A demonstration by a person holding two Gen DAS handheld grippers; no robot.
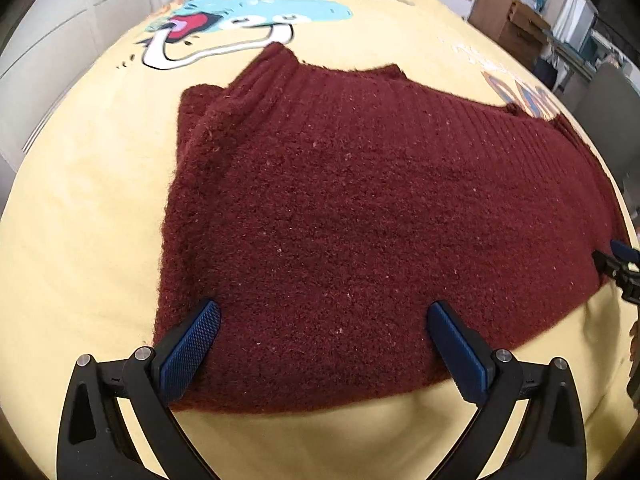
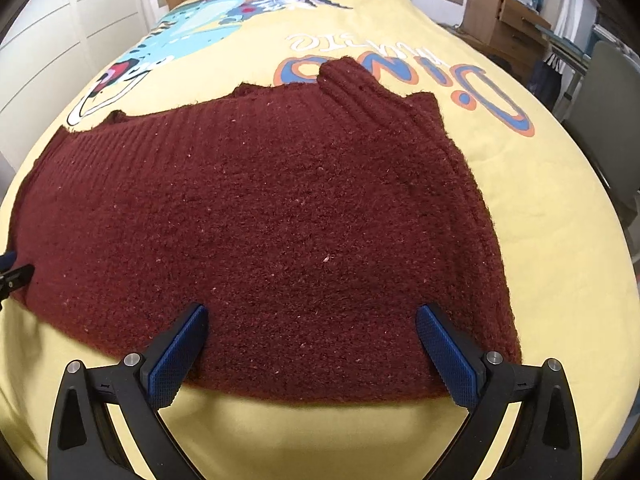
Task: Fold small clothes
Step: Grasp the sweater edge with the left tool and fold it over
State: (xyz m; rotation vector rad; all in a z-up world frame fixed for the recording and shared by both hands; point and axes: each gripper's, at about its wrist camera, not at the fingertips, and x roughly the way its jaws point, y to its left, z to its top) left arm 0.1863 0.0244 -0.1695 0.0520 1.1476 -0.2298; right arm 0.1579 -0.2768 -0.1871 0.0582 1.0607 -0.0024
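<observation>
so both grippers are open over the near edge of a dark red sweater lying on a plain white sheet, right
Not quite: the sheet is yellow with a cartoon print, as the right wrist view shows. The rest holds: the left gripper and right gripper are open over the near edge of the dark red sweater.

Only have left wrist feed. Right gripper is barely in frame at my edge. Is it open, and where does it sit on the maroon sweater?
Observer: Right gripper is open, blue pads spread over the near hem of the maroon knit sweater, nothing clamped.
Operator: Sweater's right edge?
Observer: It is folded in, running straight up to the ribbed collar.
Operator: What lies past the collar?
Observer: Orange and blue lettering printed on the yellow bedsheet.
</observation>
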